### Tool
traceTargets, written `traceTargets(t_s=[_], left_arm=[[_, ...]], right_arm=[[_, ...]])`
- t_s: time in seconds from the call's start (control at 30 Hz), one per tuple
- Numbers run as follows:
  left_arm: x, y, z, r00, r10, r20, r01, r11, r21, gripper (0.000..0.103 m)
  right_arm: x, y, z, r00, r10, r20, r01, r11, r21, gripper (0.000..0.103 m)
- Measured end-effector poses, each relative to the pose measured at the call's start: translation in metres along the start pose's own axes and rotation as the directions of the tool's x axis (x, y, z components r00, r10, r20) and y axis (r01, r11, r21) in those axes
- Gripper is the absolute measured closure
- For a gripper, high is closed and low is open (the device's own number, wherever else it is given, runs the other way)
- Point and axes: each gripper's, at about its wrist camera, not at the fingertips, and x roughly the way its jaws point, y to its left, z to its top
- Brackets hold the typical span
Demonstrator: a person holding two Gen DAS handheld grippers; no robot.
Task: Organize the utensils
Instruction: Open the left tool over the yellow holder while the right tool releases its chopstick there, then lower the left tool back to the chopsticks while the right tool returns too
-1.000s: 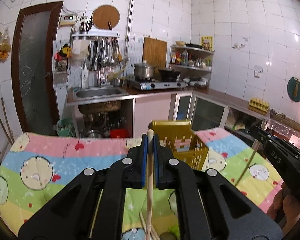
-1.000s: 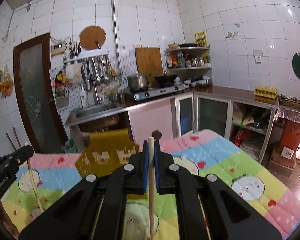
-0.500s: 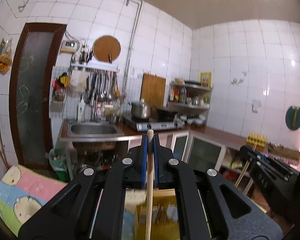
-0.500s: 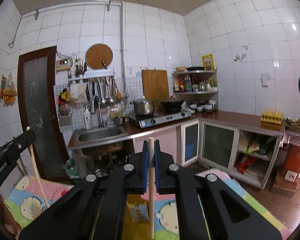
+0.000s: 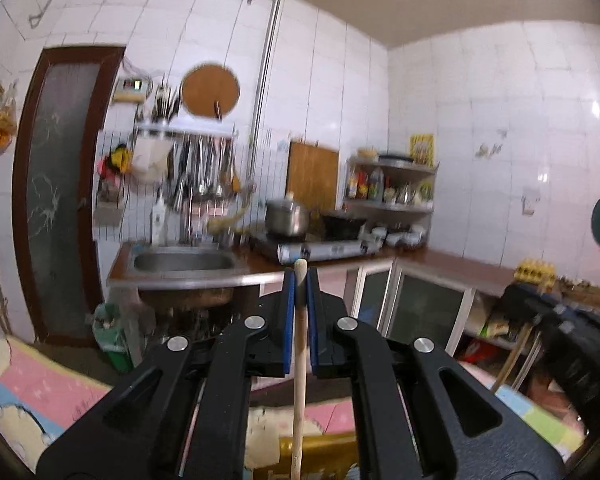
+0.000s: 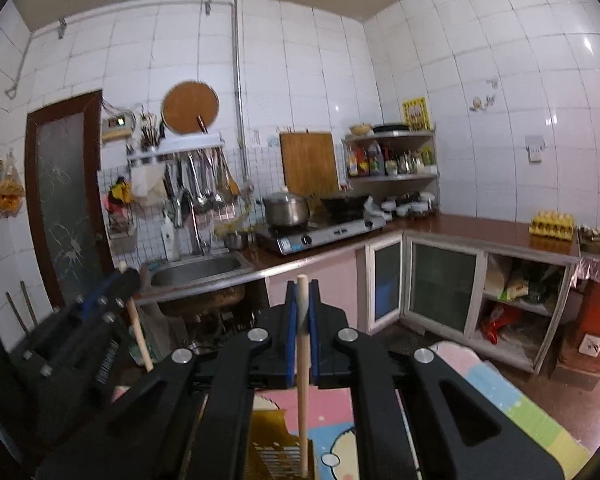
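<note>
My left gripper (image 5: 300,280) is shut on a thin wooden stick (image 5: 299,380) that stands upright between its blue pads, its tip poking just above them. My right gripper (image 6: 302,292) is shut the same way on a second wooden stick (image 6: 303,392). Both are held up in the air, pointing towards the kitchen counter. A yellow slotted basket (image 5: 320,454) shows below the left gripper at the bottom edge, and the basket (image 6: 274,444) also lies under the right one. Each gripper appears in the other's view: the right gripper (image 5: 540,312) at the right, the left gripper (image 6: 104,304) at the left.
A table with a colourful cartoon cloth (image 6: 512,412) lies low in both views. Beyond it run a counter with a steel sink (image 6: 198,268), a gas stove (image 6: 324,234) with a pot, and glass-door cabinets (image 6: 440,292). A dark door (image 5: 56,184) stands at the left.
Both grippers have risen and moved forward with their sticks still clamped. The table and yellow basket have dropped to the bottom of both views, and the kitchen wall fills more of them.
</note>
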Motion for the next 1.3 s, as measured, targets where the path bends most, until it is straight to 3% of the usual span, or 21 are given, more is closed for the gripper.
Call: traceTargets(t_s=[0.17,0.33,0.43,0.5,0.53,0.57,0.7,0.87,1.13,1.3], left_arm=[[0.017,0.010,-0.038,0.994,0.055,-0.090,-0.052,0.998,0.034,0.098],[0.011,0.026,-0.039,0.988,0.080,-0.131,-0.076,0.997,0.035,0.098],[0.000,0.034,-0.032,0.984,0.100,-0.149,-0.092,0.994,0.060,0.086],[-0.015,0.041,-0.024,0.981,0.138,-0.140,-0.129,0.989,0.068,0.060],[-0.020,0.042,-0.022,0.979,0.151,-0.136,-0.143,0.987,0.071,0.055],[-0.028,0.046,-0.019,0.977,0.163,-0.137,-0.155,0.985,0.071,0.047],[-0.059,0.061,-0.013,0.967,0.190,-0.172,-0.181,0.981,0.069,0.019],[-0.096,0.068,-0.026,0.962,0.182,-0.206,-0.170,0.983,0.075,0.006],[-0.129,0.071,-0.073,0.941,0.114,-0.320,-0.109,0.993,0.033,0.005],[-0.132,0.076,-0.118,0.899,0.104,-0.425,-0.102,0.994,0.027,0.005]], right_arm=[[0.021,-0.006,-0.028,0.997,0.011,-0.082,-0.012,1.000,-0.008,0.097],[0.042,-0.009,-0.053,0.981,0.049,-0.190,-0.050,0.999,-0.004,0.097],[0.048,-0.008,-0.062,0.966,0.052,-0.252,-0.057,0.998,-0.015,0.096],[0.044,-0.010,-0.063,0.962,0.038,-0.270,-0.043,0.999,-0.013,0.083],[0.040,-0.011,-0.062,0.964,0.027,-0.264,-0.032,0.999,-0.014,0.053],[0.031,-0.013,-0.059,0.972,0.009,-0.237,-0.015,1.000,-0.023,0.035],[0.005,-0.020,-0.055,0.974,-0.027,-0.225,0.018,0.999,-0.045,0.035],[-0.031,-0.033,-0.076,0.964,-0.048,-0.261,0.038,0.998,-0.042,0.035],[-0.065,-0.046,-0.145,0.926,-0.059,-0.372,0.046,0.998,-0.045,0.035],[-0.069,-0.056,-0.190,0.890,-0.065,-0.451,0.058,0.998,-0.031,0.035]])
